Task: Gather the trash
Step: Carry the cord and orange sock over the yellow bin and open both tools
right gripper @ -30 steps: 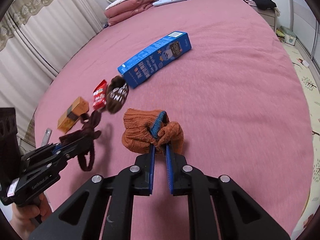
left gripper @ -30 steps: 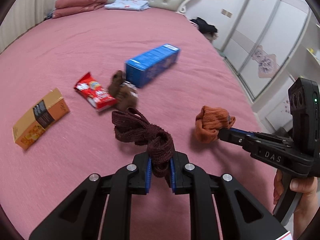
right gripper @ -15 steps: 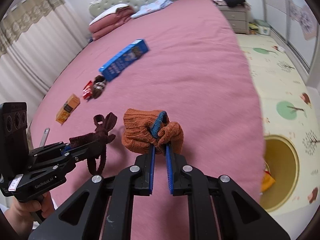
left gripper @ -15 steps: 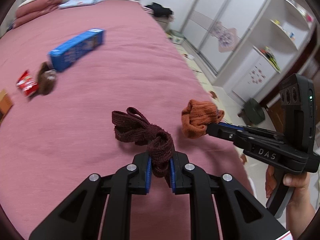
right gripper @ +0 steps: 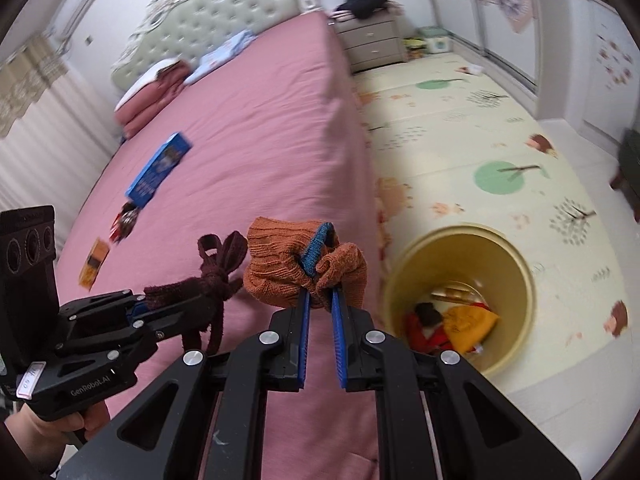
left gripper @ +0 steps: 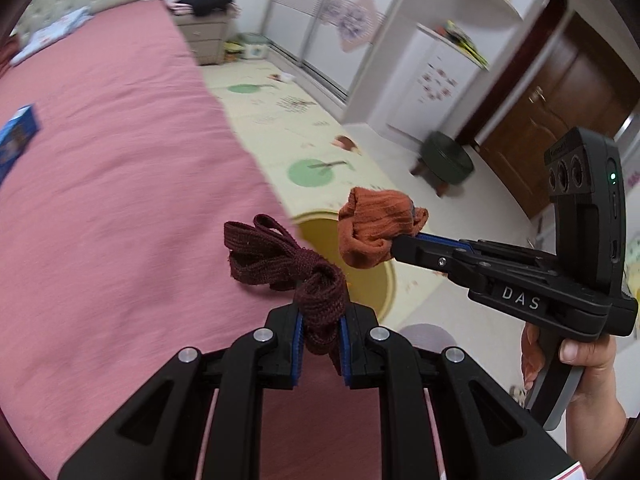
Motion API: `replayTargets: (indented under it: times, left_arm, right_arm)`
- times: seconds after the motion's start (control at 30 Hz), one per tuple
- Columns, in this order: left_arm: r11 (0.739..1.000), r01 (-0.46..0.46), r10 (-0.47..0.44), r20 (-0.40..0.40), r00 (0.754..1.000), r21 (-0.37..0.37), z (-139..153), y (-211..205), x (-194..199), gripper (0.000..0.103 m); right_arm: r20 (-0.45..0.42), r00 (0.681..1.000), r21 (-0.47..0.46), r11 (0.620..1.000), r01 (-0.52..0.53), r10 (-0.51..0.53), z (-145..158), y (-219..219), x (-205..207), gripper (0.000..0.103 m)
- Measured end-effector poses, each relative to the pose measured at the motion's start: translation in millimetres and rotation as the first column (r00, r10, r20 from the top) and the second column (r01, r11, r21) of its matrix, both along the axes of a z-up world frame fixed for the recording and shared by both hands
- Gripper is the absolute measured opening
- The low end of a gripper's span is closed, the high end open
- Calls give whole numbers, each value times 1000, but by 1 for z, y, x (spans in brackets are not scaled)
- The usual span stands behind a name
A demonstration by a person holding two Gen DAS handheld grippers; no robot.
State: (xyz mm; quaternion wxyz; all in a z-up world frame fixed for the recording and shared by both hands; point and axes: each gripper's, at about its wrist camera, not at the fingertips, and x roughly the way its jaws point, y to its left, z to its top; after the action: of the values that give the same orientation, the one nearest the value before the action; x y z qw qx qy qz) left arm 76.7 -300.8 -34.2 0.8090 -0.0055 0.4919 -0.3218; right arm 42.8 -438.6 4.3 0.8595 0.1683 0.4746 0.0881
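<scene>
Trash clamped in both: orange sock (right gripper: pixel 298 270) in R gripper (right gripper: pixel 320 304), maroon strap (left gripper: pixel 280 258) in L gripper (left gripper: pixel 320 330), carried past bed edge (right gripper: pixel 360 160) twd yellow bin (right gripper: pixel 520 276) for dumping.

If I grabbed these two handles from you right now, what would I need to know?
Left gripper: shut on the dark brown strap.
Right gripper: shut on the orange sock.
Both are above the bed's edge, beside the yellow bin on the floor.
Done: some trash already lies in the bin.
Left: drop both pieces in, then fetch the blue box, snack packets and orange box from the bed.
</scene>
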Motion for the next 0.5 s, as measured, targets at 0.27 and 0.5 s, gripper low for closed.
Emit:
replayTargets:
  times: [0.27, 0.5]
  left_arm:
    - [992, 123, -123, -41, 992, 4, -15, -63, 12, 14]
    - [985, 171, -171, -76, 982, -10, -31, -91, 16, 15]
  right_arm:
    - [-10, 993, -8, 993, 118, -118, -8, -52, -16, 11]
    - [-21, 986, -24, 986, 162, -163, -14, -76, -20, 11]
